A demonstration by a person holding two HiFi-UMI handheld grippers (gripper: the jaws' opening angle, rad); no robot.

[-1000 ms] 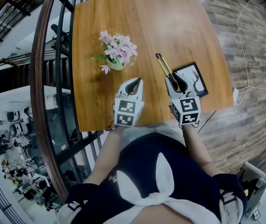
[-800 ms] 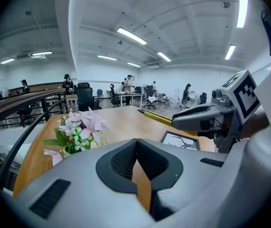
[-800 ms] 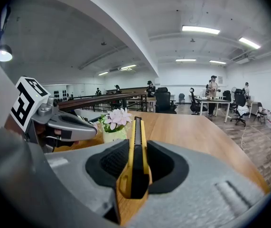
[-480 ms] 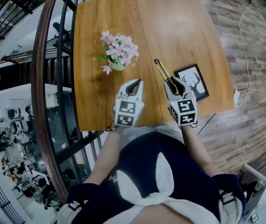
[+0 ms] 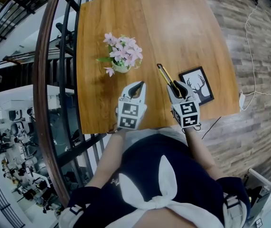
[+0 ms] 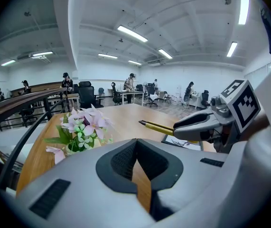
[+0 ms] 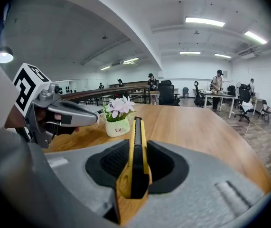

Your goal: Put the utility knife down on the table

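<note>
1. Jaws first, in the right gripper view: the right gripper (image 7: 137, 148) is clamped on the slim yellow-and-black utility knife (image 7: 136, 160). The knife stands on edge between the black pads at frame centre. It runs away toward a small white pot of pink flowers (image 7: 117, 118), left of centre. The brown wooden desk (image 7: 197, 127) spreads out beyond it.

2. Left gripper view: the left gripper (image 6: 136, 144) has its jaws together with nothing between them; only desk wood shows in the gap behind the tips. Right of centre, the right gripper (image 6: 197, 125) holds the utility knife with its tip pointing left. The knife seems raised off the desk, above a black-framed deer picture (image 6: 182, 142).

3. Head view: both grippers sit at lower centre, near the desk's near edge. The utility knife (image 5: 166, 76) juts from the right gripper toward the upper left. It is over bare wood between the flowers (image 5: 121, 53) and the deer picture (image 5: 198, 83), just beside the picture's left edge. The left gripper is apart from it, below the flowers.

4. Step in hand, as I judge it: the set-down itself. The utility knife is gripped and over its spot, but not released.

5. The next move calls for bringing the knife down until its body rests on bare wood, clear of the frame and the pot. Then the jaws should part and back off along its length so the pads do not drag it. Held on edge, it will likely tip onto its side when released.
</note>
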